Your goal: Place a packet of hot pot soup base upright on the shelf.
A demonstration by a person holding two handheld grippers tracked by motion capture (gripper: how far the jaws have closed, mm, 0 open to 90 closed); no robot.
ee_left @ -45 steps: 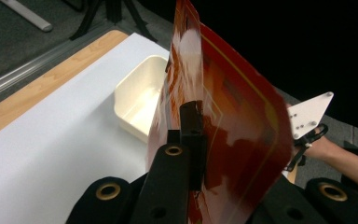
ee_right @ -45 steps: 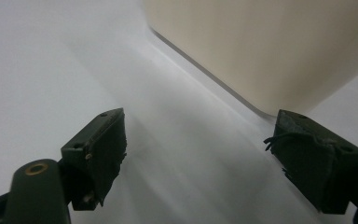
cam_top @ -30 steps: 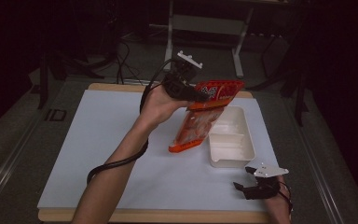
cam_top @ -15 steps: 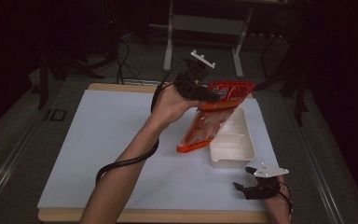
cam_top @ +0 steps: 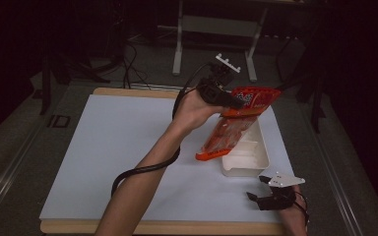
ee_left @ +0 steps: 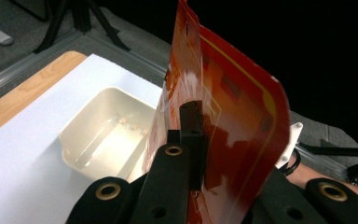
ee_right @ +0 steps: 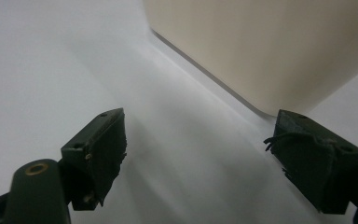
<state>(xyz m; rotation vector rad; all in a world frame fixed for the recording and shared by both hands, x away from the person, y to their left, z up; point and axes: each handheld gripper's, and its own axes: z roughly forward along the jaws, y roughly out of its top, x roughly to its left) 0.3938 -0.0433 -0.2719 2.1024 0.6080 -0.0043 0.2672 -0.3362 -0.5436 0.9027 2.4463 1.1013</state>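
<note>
While bin [cam_top: 248,158] looks empty, red packet [cam_top: 236,120] hangs above, jaws clamped.

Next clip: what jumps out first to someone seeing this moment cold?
The bright orange-red packet stands out, pinched near its top by the left tool and hanging above the cream tray at the right of the white table. After that, the right tool near the table's front edge, jaws open with nothing between them, just short of the tray's near end.
</note>
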